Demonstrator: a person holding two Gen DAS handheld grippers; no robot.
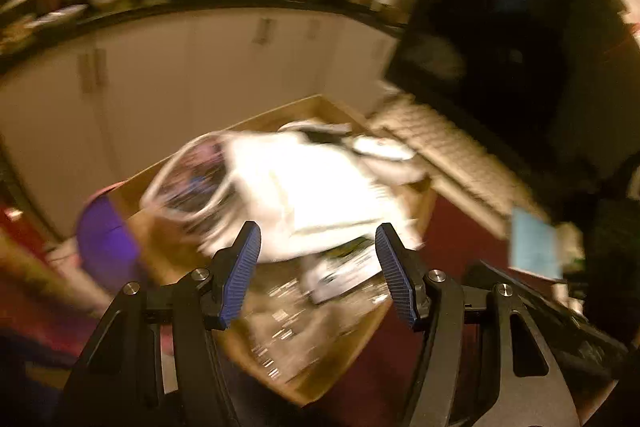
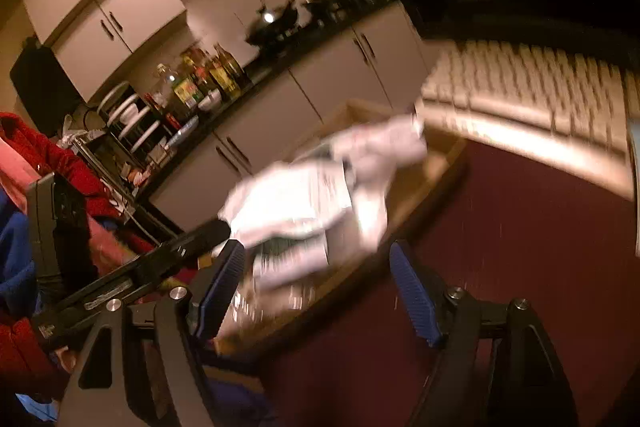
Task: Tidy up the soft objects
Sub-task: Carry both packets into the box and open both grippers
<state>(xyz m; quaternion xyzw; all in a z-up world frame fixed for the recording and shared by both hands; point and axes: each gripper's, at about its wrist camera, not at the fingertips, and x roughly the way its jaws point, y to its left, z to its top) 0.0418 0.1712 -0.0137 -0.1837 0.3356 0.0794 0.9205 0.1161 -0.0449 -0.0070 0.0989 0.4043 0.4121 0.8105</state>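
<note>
Here both tools stand wide apart, gripping nothing. The left tool [image 1: 318, 251] and right tool [image 2: 318, 267] each face a white cloth [image 1: 320, 187] at twelve o'clock, lying in a cardboard box [image 1: 340, 347].

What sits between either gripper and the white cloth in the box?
Nothing visible. The left gripper and right gripper are both open, and the white cloth lies just beyond their fingertips in the cardboard box, though the frames are blurred.

A box [image 1: 416, 203] sits on the tabletop [image 2: 520, 227] ahead of my two hand-held grippers, cloths [image 1: 320, 187] heaped inside it. A keyboard [image 1: 452, 155] lies to its right, before a monitor [image 1: 500, 27]; kitchen cupboards [image 1: 200, 67] stand behind.
</note>
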